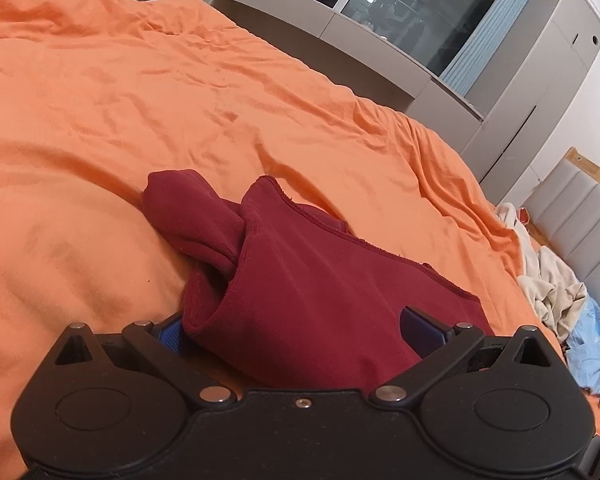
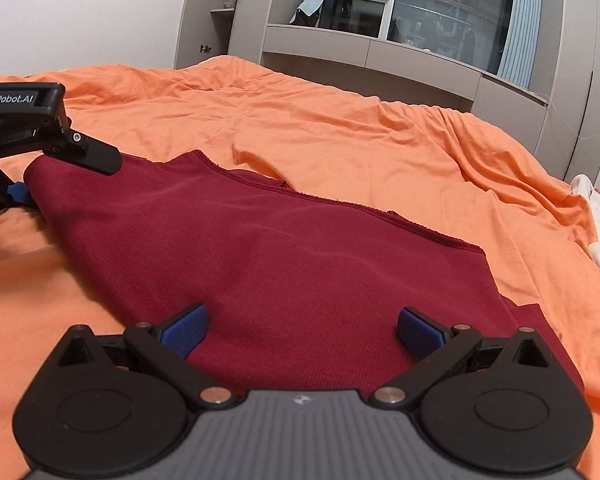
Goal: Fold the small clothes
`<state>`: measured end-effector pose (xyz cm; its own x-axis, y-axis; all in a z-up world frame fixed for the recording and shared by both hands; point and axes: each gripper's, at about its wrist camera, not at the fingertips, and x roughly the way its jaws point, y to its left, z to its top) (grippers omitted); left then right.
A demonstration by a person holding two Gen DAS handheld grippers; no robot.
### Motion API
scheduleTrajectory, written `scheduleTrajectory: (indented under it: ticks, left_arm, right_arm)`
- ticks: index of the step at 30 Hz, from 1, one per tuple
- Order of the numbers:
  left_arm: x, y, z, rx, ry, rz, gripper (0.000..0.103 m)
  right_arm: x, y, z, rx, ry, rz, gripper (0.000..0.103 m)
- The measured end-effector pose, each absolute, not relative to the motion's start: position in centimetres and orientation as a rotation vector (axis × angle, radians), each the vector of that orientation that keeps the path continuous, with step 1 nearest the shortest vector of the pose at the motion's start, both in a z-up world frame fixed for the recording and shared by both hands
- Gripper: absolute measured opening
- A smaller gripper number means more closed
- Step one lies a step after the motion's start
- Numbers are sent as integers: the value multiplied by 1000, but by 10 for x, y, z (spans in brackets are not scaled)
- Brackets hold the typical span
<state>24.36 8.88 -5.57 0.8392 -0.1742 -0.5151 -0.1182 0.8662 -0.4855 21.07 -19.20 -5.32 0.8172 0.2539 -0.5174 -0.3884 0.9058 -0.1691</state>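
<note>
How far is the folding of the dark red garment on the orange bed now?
Early stage. Done: the dark red garment lies spread on the orange bedcover, though one end is bunched up. In hand: both the left hand-held gripper and the right hand-held gripper are open, with the near edge of the cloth between their fingers; neither has closed on it. Left: grasp, fold, flatten. The pale clothes at the bed's edge are unfolded.

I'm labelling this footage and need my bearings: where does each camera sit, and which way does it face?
Left wrist: on the left hand-held gripper, low over the bed, facing the window; open fingers straddle a red garment.
Right wrist: on the right hand-held gripper, same direction, open over the garment's flat part; the left gripper shows far left.
Shared: garment, orange bed, window.
</note>
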Motion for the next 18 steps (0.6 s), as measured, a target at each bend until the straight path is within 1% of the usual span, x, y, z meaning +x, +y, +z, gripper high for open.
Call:
scheduleTrajectory:
  ticks: [18]
  left_arm:
    - [252, 83, -56, -485, 598, 18, 102]
  right_arm:
    - [211, -192, -53, -277, 509, 346, 103]
